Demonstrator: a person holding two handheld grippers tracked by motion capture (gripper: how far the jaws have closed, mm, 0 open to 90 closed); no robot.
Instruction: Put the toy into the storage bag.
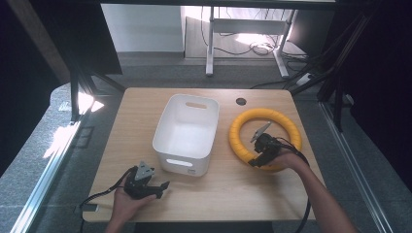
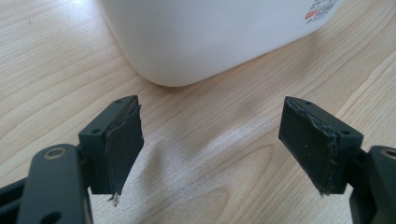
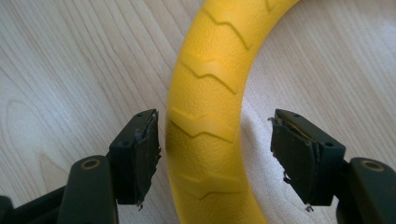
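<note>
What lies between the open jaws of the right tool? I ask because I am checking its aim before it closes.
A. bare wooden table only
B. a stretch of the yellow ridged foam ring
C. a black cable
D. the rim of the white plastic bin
B: in the right gripper view the right tool stands open with one jaw on each side of the yellow ridged foam ring, which lies flat on the light wooden table.
</note>
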